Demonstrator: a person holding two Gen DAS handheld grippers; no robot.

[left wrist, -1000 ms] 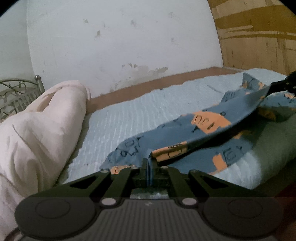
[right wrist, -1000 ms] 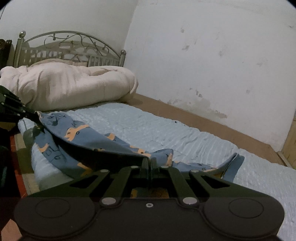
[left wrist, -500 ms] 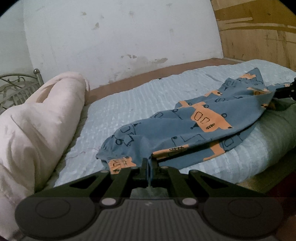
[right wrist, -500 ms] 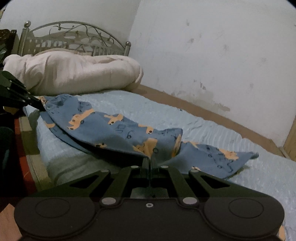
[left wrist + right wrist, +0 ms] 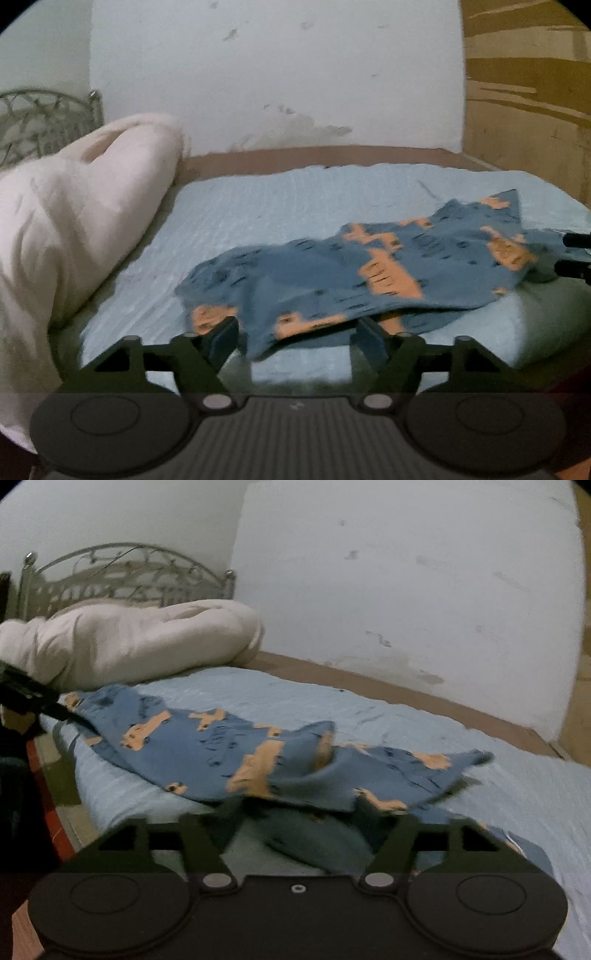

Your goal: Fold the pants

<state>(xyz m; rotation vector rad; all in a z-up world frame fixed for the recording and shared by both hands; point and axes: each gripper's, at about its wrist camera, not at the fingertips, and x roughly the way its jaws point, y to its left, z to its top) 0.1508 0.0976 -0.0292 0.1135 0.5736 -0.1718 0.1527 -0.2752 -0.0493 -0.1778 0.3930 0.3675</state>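
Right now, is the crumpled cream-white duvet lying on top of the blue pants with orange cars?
No, the duvet is heaped by the headboard, apart from the pants.

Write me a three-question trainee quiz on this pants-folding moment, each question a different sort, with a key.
1. True or false: the left tongs are clamped on the blue pants.
2. Multiple choice: where do the pants lie? A) on the white comforter; B) on the light blue mattress cover, near its front edge; C) hung on the metal headboard.
3. Fill in: both tongs, the right tongs too, have just been ____ their jaws, with pants fabric lying at the fingertips.

Key: 1 false, the jaws stand wide apart; 2 B; 3 opening.
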